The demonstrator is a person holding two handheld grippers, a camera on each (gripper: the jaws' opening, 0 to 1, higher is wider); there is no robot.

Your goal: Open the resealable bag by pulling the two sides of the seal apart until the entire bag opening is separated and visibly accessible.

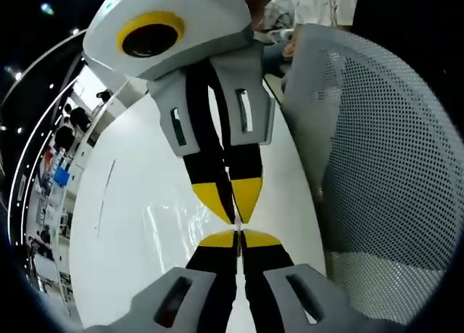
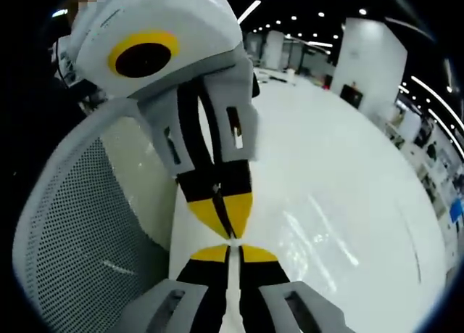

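Both grippers' closed jaws pinch the clear bag [image 1: 181, 217] beside the mesh chair [image 1: 391, 166].

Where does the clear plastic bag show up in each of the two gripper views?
Left gripper view: the bag lies glinting on the white table, left of centre, pinched where the left gripper and right gripper meet.
Right gripper view: the bag is right of centre.
Shared landmark: the grey mesh chair.
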